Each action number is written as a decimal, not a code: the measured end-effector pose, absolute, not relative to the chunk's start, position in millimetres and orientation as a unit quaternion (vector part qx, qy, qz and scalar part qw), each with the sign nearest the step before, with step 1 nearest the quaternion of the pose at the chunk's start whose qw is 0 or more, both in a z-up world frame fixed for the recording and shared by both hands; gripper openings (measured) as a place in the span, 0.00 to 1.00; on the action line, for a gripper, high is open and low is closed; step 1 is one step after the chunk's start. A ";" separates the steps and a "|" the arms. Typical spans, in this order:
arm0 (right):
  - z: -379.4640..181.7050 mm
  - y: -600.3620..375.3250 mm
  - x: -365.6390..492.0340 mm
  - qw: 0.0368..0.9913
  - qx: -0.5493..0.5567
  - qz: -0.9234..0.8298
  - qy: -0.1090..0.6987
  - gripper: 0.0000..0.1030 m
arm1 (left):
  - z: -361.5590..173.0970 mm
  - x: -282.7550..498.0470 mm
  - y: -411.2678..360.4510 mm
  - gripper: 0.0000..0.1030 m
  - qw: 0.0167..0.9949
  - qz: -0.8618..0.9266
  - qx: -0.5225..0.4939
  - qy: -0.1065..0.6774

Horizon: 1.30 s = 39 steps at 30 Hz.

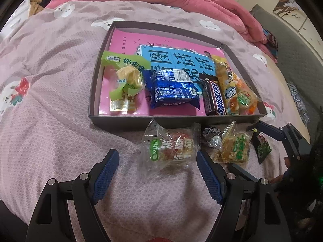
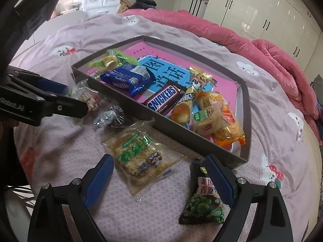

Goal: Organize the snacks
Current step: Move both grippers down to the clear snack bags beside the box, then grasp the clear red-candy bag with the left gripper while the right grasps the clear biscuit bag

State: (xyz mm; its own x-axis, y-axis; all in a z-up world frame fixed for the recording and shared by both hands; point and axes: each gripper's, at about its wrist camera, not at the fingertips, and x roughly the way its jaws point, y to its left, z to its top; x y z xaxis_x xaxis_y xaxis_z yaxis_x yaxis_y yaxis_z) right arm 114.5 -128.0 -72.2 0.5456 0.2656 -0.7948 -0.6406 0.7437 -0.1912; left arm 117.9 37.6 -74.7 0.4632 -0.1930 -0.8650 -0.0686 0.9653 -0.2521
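My bed [image 1: 50, 84] carries everything, spread with a mauve quilt printed with small cartoon animals. A shallow grey tray [image 1: 121, 121] sits directly on it. In front of the tray's near wall lie a clear candy packet [image 1: 169, 147], a small foil-wrapped sweet [image 2: 110, 117], a green-lettered crisp bar [image 2: 139, 157] and a dark pea packet [image 2: 201, 203]. A pink duvet [image 1: 212, 2] is bunched along the far side.
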 end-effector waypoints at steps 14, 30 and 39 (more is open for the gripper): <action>-84.3 -112.6 121.8 0.830 -0.233 0.306 0.405 0.67 | -83.2 128.6 35.4 0.78 0.842 -0.039 -0.135 0.521; -69.0 -136.2 118.7 0.842 -0.153 0.301 0.420 0.57 | -92.1 137.0 21.9 0.78 0.841 -0.024 -0.133 0.523; -52.2 -157.3 120.3 0.861 -0.094 0.290 0.407 0.57 | -96.1 144.6 9.9 0.67 0.846 -0.004 -0.108 0.522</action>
State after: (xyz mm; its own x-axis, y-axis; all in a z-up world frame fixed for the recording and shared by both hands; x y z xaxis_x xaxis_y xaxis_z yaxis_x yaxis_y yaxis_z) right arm 120.3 -157.3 -52.2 0.4995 0.4232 -0.7559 -0.5767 0.8136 0.0744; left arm 144.6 9.9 -96.1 0.4560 -0.1190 -0.8820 -0.1069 0.9765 -0.1870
